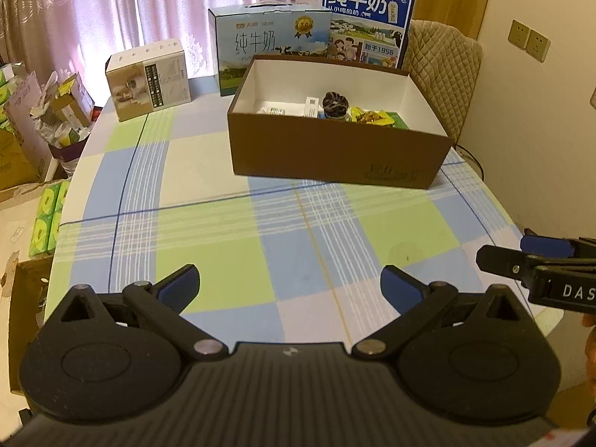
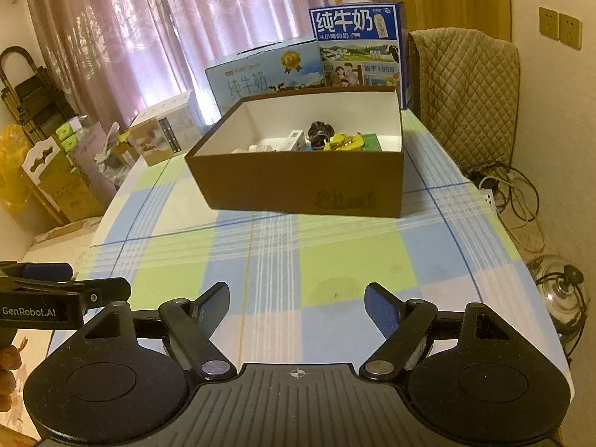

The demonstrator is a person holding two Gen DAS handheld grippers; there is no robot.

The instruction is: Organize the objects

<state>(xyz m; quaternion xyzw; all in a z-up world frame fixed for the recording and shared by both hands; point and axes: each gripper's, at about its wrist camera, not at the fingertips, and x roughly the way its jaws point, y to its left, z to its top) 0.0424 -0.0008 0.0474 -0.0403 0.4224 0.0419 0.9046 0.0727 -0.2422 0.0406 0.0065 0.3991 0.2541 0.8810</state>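
There is 1 brown box [image 1: 335, 152] with white walls inside. It sits on the checked tablecloth [image 1: 231, 253], far ahead of both sets of fingers. Inside the box lie about 5 small things, though they are too small to count for sure: 1 white bottle [image 1: 273, 110] on its side, 1 small white carton [image 1: 312, 106], 1 dark round thing [image 1: 335, 103], 1 yellow snack bag [image 1: 370, 116] and 1 green pack [image 1: 395, 118].

Behind the box stand 2 milk cartons: 1 light blue milk carton [image 1: 268, 44] and 1 dark blue milk carton [image 1: 367, 22]. 1 pale cardboard box [image 1: 149, 80] stands ahead and to the left of the left fingers.

There are 2 grippers. The left gripper [image 1: 289, 286] has its 2 blue pads spread wide. They hold nothing and only bare cloth shows between them. The right gripper [image 2: 297, 303] is spread wide too, and it holds nothing. The 2 grippers are side by side, low over the near edge of the table. Each one shows at the edge of the other's view.

1 padded chair [image 2: 465, 93] stands at the right, past the box.
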